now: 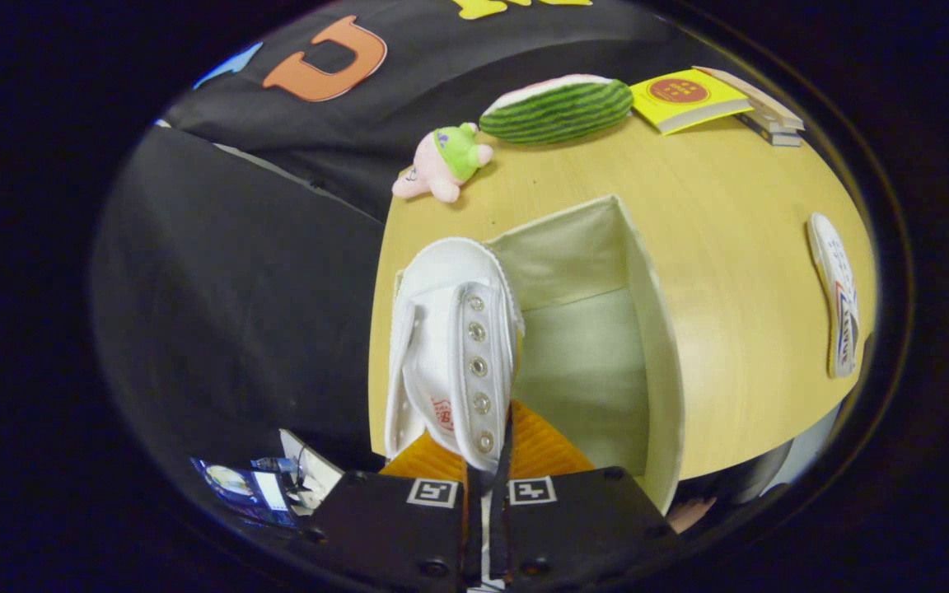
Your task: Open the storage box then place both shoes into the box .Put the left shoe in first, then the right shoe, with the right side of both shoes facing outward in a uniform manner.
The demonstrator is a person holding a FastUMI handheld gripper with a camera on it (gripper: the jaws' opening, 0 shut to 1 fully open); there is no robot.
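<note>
Tongs (487,502) sat nearly closed at the near end of the scene, their two fingers drawn together with only a thin slit left between them, and in that slit they pinched the rear collar edge of a white high-top shoe (450,346). Both fingers pressed on that strip of fabric, one from each side. The shoe hung toe-away from the tongs, its row of metal eyelets facing up and to the right, its orange lining showing right at the fingers. It lay along the left wall of the open storage box (656,329), a pale fabric box standing on the wooden desk (738,247), with the toe reaching toward the box's far-left corner. Whether the sole rested on the box floor or was held above it could not be told. The right part of the box interior was bare. The second shoe (837,296) lay well apart on the desk to the right of the box, tipped so that its patterned sole faced the tongs. Beyond the box, near the far edge of the desk, lay a small pink plush toy (441,165) with a green patch, just beside it a green striped watermelon-shaped cushion (557,109), and farther right a yellow book (689,99) resting against a short stack of books (763,111).
</note>
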